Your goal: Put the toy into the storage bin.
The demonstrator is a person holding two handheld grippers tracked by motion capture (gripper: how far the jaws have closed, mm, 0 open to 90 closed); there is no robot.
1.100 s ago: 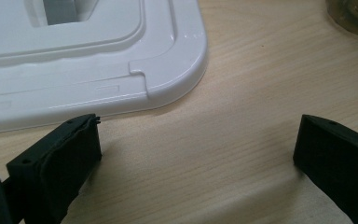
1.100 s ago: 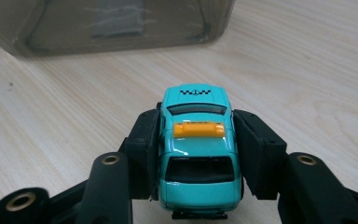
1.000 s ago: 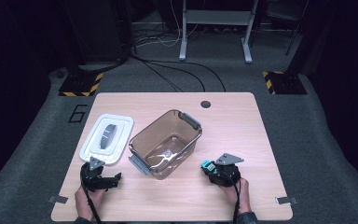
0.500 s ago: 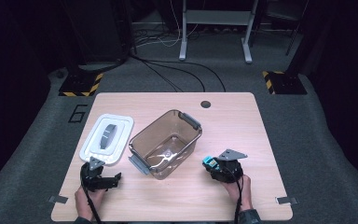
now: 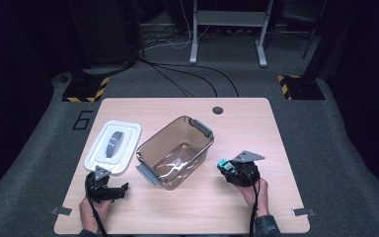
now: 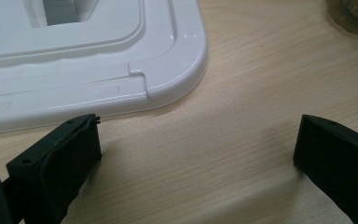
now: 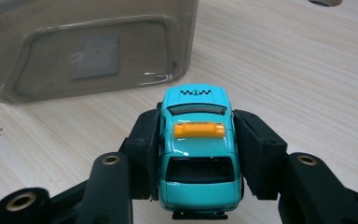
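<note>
Overhead light brightens the pale wooden tabletop (image 5: 237, 123); the surrounding floor falls into darkness. The high view is soft and grainy. Glare streaks the glossy white plastic lid (image 6: 88, 56); the black jaws cast soft shadows.

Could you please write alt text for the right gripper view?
The right gripper has its black fingers closed on a turquoise toy taxi with an orange roof sign. Ahead, a smoky clear plastic container stands on the light wooden table.
</note>
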